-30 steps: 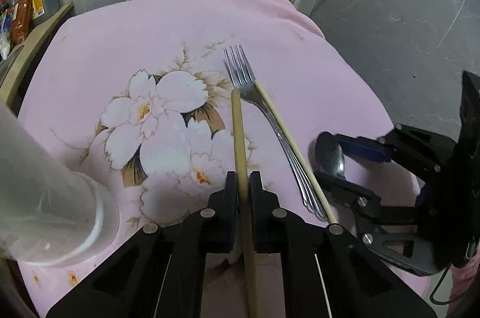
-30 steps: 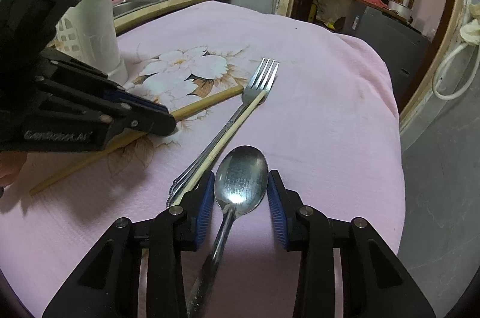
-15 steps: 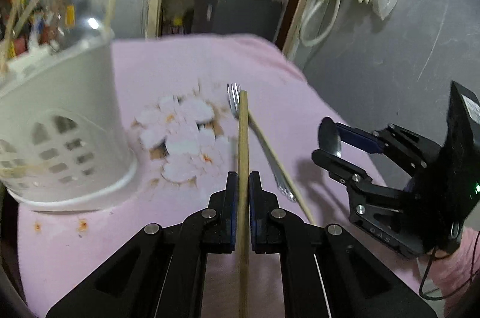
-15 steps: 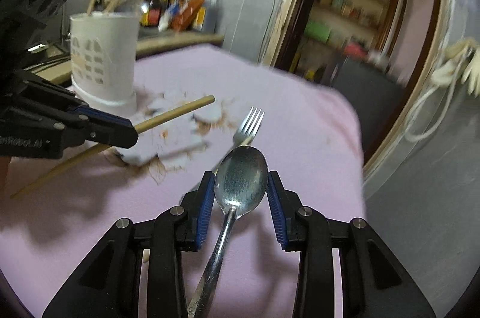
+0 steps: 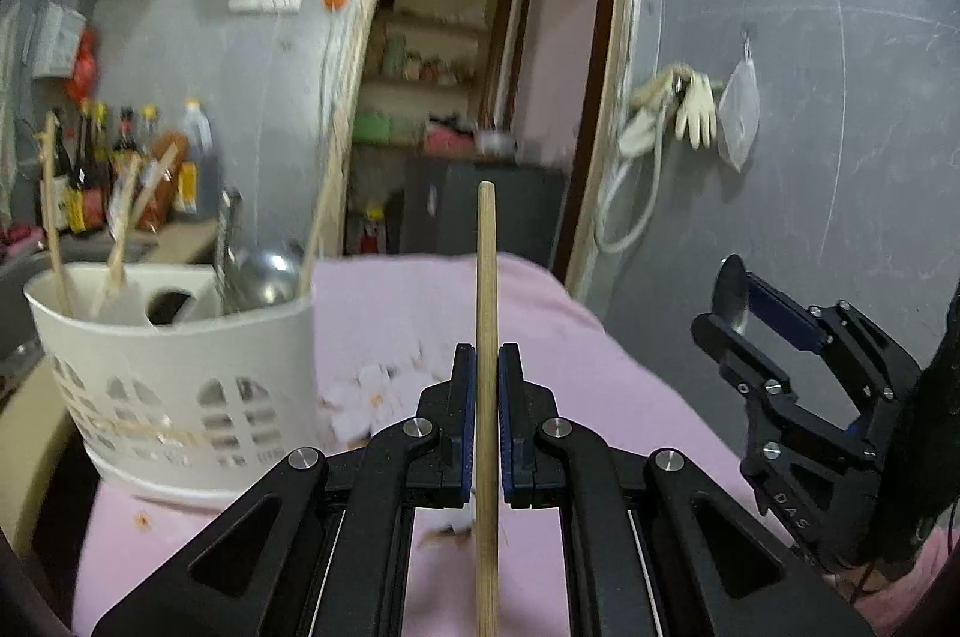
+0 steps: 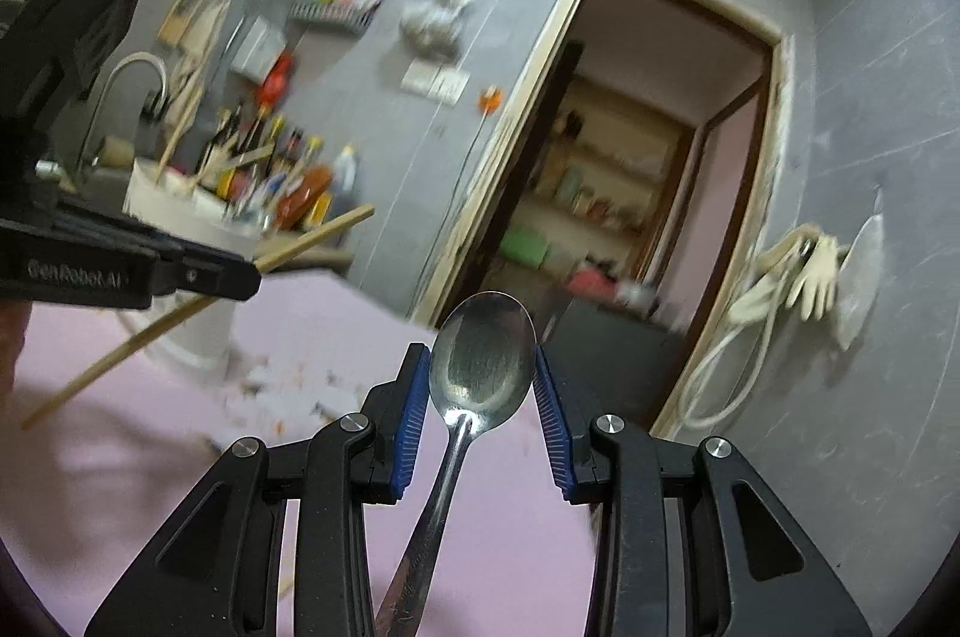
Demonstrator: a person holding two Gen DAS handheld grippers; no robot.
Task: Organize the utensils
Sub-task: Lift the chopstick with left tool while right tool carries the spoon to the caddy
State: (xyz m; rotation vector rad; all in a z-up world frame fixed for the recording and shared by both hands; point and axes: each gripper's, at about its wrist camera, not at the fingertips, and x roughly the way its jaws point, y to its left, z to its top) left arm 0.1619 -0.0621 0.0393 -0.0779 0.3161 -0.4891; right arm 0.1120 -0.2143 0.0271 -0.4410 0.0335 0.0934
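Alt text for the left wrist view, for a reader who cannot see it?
The left claw is shut on a wooden chopstick pointing upward above a pink tablecloth. A white utensil holder stands to its left; the right claw, at the right edge, holds a spoon.

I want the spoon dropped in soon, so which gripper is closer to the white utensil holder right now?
Left. The left gripper, clamping the chopstick, sits just right of the utensil holder; the right gripper, holding the spoon, is farther right.

Home kitchen, lived-in and cluttered.
Left of the tongs: sauce bottles (image 5: 90,181) on a counter, a curved tap (image 6: 129,87), a white utensil holder (image 5: 174,373) on a pink tablecloth (image 5: 600,385). Straight ahead: pantry shelves (image 5: 432,60) through a doorway. Right: rubber gloves (image 5: 696,108) hung on grey tiled wall.
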